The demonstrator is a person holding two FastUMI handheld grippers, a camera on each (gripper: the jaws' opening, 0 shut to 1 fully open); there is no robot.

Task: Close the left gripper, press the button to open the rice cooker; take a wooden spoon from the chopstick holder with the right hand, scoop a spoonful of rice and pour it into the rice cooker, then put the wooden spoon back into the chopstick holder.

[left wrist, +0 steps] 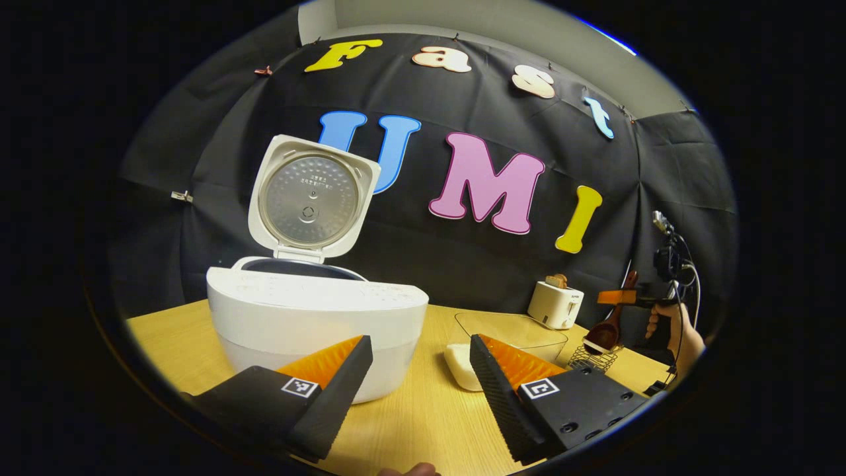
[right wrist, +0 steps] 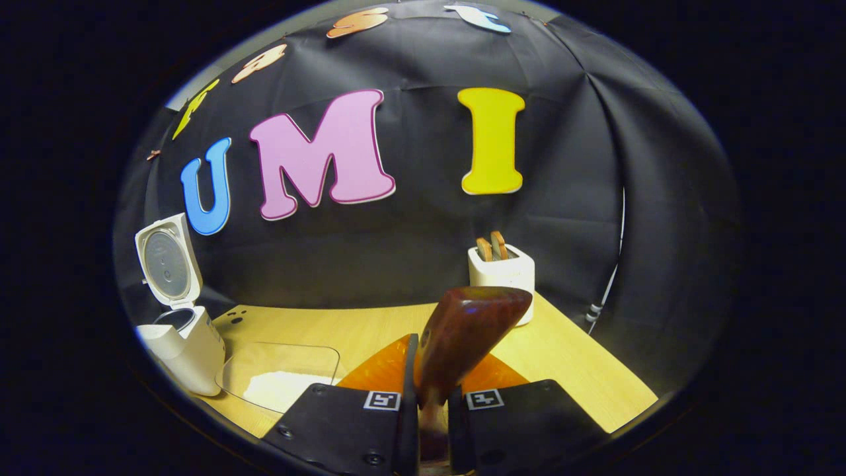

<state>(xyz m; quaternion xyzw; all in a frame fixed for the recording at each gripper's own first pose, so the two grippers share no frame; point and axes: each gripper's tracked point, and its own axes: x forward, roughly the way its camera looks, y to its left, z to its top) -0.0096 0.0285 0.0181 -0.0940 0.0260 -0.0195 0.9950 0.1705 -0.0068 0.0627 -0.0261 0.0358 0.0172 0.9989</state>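
Observation:
The white rice cooker stands open on the wooden table with its lid tipped up and back. My left gripper is open just in front of it, holding nothing. To its right lies a clear container with a heap of white rice. Farther right, my right gripper is shut on the wooden spoon, whose bowl hangs at the wire chopstick holder. In the right gripper view, my right gripper clamps the spoon between both fingers.
A white toaster with bread in its slots stands at the back, also seen in the right gripper view as the toaster. There the rice cooker and the clear container sit at the left. A hand holds the right gripper.

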